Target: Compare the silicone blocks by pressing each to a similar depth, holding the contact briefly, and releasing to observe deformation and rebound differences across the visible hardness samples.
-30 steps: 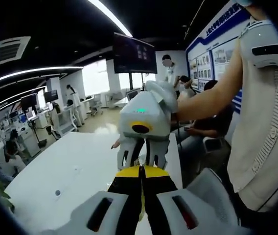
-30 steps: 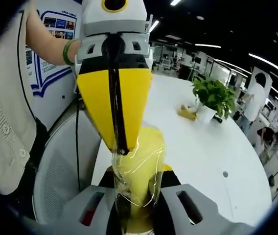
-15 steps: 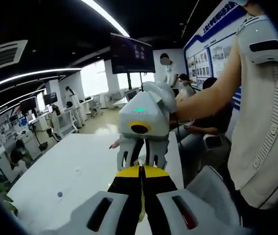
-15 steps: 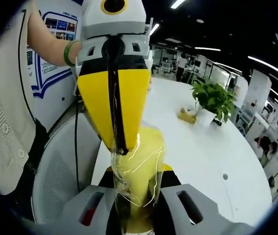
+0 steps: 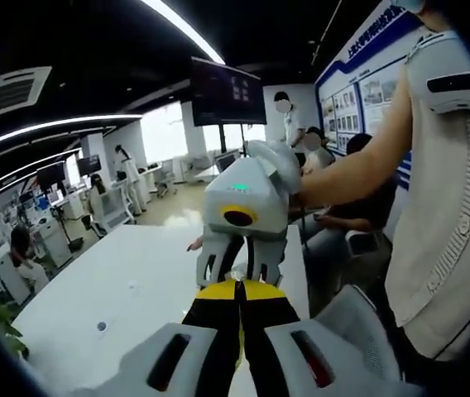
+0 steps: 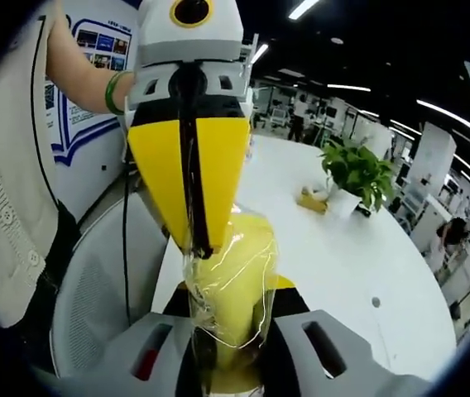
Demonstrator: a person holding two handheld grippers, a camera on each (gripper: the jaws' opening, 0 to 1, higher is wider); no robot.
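Long white table (image 5: 127,289) in a dim open office, ceiling light strips overhead, blue-bordered poster wall to one side. Held up above the table edge, both grippers, tips meeting nose to nose beside a person in a pale knitted vest (image 5: 450,248).

From the left gripper view: left gripper (image 5: 237,318) with black-and-yellow jaws pressed together along a thin seam at bottom centre; facing it, the white-bodied right gripper (image 5: 239,269), gripped by a bare forearm reaching in from the right. Block itself hidden behind the closed jaws.

From the right gripper view: yellow silicone block in clear plastic wrap (image 6: 228,294) pinched upright between the right gripper's (image 6: 233,347) jaws, crinkled film catching light. Descending from above, the left gripper (image 6: 192,240), yellow jaws shut to a point, tip touching the block's upper left edge; wrist with a green band behind it. Further back on the table, a small potted green plant (image 6: 355,174) in a white pot, a yellowish item just beside it. Grey mesh chair back (image 6: 94,306) below the table edge.
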